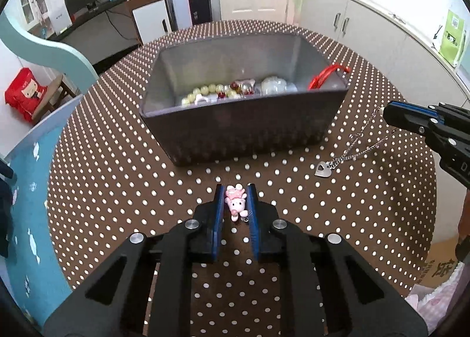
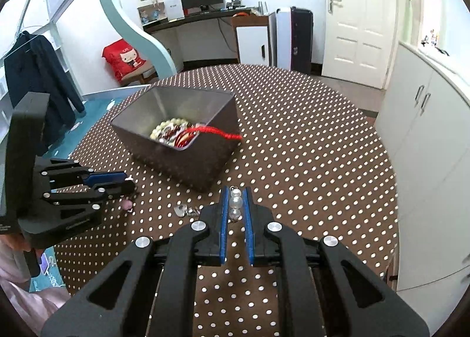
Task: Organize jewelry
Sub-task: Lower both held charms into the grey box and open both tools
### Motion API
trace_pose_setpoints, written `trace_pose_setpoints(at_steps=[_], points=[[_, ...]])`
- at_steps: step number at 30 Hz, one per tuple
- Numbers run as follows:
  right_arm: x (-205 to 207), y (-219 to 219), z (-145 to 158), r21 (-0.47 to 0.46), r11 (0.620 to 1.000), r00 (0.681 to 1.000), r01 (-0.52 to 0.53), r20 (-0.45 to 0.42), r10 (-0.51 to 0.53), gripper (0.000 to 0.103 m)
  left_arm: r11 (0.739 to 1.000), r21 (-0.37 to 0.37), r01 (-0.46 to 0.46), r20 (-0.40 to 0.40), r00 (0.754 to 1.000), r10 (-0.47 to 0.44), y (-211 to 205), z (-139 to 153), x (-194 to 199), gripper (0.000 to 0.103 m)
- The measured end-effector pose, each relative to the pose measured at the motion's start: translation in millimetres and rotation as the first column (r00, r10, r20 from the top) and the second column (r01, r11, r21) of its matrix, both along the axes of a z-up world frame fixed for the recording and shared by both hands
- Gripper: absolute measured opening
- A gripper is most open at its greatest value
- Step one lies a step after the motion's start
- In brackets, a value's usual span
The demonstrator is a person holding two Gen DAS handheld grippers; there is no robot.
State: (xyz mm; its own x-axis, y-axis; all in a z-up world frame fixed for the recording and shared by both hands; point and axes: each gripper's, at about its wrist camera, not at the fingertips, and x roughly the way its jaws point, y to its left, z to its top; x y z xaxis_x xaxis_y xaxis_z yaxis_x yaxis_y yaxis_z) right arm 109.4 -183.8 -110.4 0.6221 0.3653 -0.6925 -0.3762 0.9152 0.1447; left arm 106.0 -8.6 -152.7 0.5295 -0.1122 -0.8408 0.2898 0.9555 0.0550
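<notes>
While the left gripper (image 1: 235,191) is clamping a glossy pink pig charm (image 1: 235,203) just in front of the grey rectangular bin (image 1: 243,128), beads are lying inside. Right of the bin, the right gripper (image 2: 235,190) is pinching a silver chain's (image 1: 362,143) pearly beads (image 2: 236,203), its heart pendant (image 1: 321,168) dangling.

Home bedroom: bunk bed (image 2: 126,23), desk (image 2: 205,15)

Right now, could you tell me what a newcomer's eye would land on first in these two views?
Probably the grey bin in the middle of the polka-dot tablecloth, holding beads, with a red cord draped over its rim. Next, the left gripper shut on a small pink figurine in front of the bin. To its right, the right gripper pinches a clear bead string whose silver chain trails down to a heart pendant on the cloth.
</notes>
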Motion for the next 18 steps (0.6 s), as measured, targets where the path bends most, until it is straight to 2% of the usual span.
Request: trace_pose_setpoints(at_steps=[9, 18], points=[[3.5, -8.5, 43.5, -0.013, 1.000, 0.994, 0.028, 0.109, -0.027, 0.009, 0.999, -0.042, 0.026, 0.115, 0.993, -0.021, 4.0, 48.4, 0.9, 0.015], [10.4, 3.2, 90.3, -0.012, 1.000, 0.974, 0.003, 0.228, 0.000, 0.009, 0.992, -0.112, 0.053, 0.252, 0.967, -0.023, 10.9, 112.5, 10.5, 0.015]])
